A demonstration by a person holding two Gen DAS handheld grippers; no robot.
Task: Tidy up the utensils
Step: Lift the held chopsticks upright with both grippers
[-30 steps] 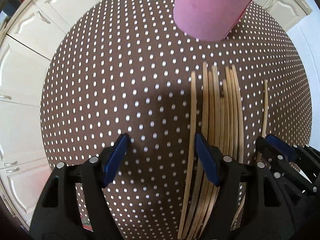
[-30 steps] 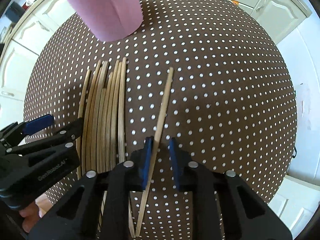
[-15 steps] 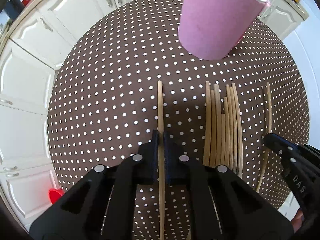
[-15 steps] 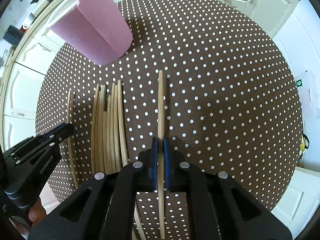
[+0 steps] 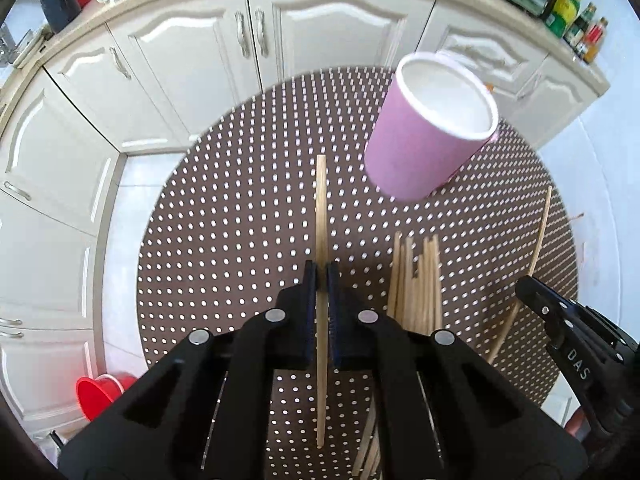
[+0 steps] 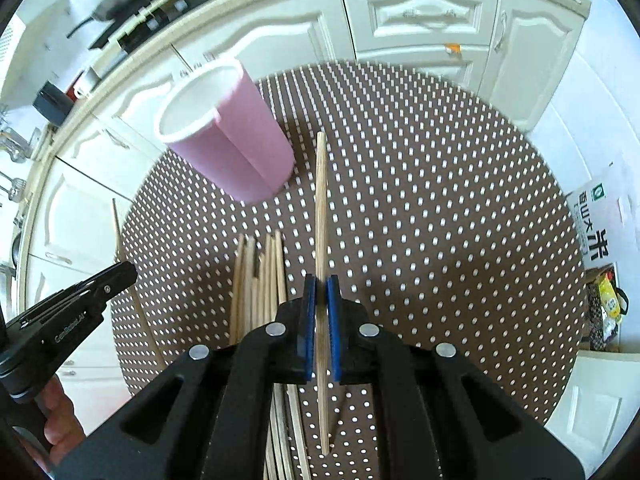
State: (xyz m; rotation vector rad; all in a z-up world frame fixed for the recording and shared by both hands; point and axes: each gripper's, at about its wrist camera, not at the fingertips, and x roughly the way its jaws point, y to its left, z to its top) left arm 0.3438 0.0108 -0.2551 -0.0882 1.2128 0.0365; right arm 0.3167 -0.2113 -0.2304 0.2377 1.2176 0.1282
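My left gripper [image 5: 321,276] is shut on one wooden chopstick [image 5: 320,208] and holds it above the table. My right gripper [image 6: 321,286] is shut on another wooden chopstick [image 6: 321,200], also lifted. A pink cup [image 5: 432,136] with a white inside stands open and empty on the brown dotted table [image 5: 224,216]; it also shows in the right wrist view [image 6: 232,140]. A bundle of several chopsticks [image 5: 416,280] lies on the table between the grippers, seen too in the right wrist view [image 6: 260,280]. The right gripper and its chopstick [image 5: 536,256] show at the right of the left view.
White kitchen cabinets [image 5: 280,40] surround the round table. A red bowl [image 5: 100,394] sits on the floor at lower left. A rice bag [image 6: 600,228] and a packet lie on the floor to the right. Bottles [image 5: 576,16] stand on the counter.
Both grippers closed on a chopstick each, then rose well above the table with them. The cup's open top has come into view and the bundle stayed on the table.
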